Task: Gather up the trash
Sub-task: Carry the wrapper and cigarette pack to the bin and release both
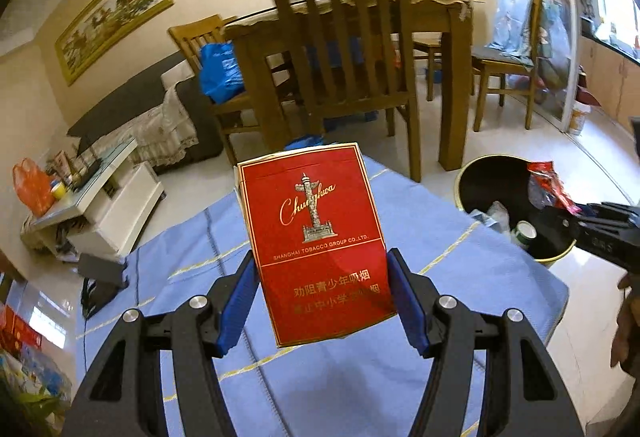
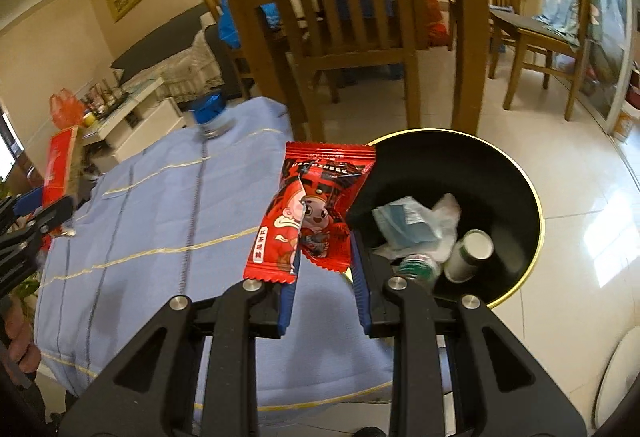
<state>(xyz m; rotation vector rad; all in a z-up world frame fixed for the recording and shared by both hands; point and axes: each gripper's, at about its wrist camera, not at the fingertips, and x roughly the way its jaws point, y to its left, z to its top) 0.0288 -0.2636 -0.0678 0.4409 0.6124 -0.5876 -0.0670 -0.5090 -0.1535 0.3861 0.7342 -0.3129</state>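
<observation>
Pinching an upright cigarette pack (image 1: 316, 249), left claw (image 1: 322, 301), right claw (image 2: 324, 277) pinching upright wrapper (image 2: 316, 209).

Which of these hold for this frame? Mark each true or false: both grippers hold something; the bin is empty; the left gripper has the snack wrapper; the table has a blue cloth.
1. Both grippers hold something. True: the left gripper and right gripper each clamp an item.
2. The bin is empty. False: it already holds a paper cup and crumpled waste.
3. The left gripper has the snack wrapper. False: it holds the red cigarette pack; the right holds the wrapper.
4. The table has a blue cloth. True.
</observation>
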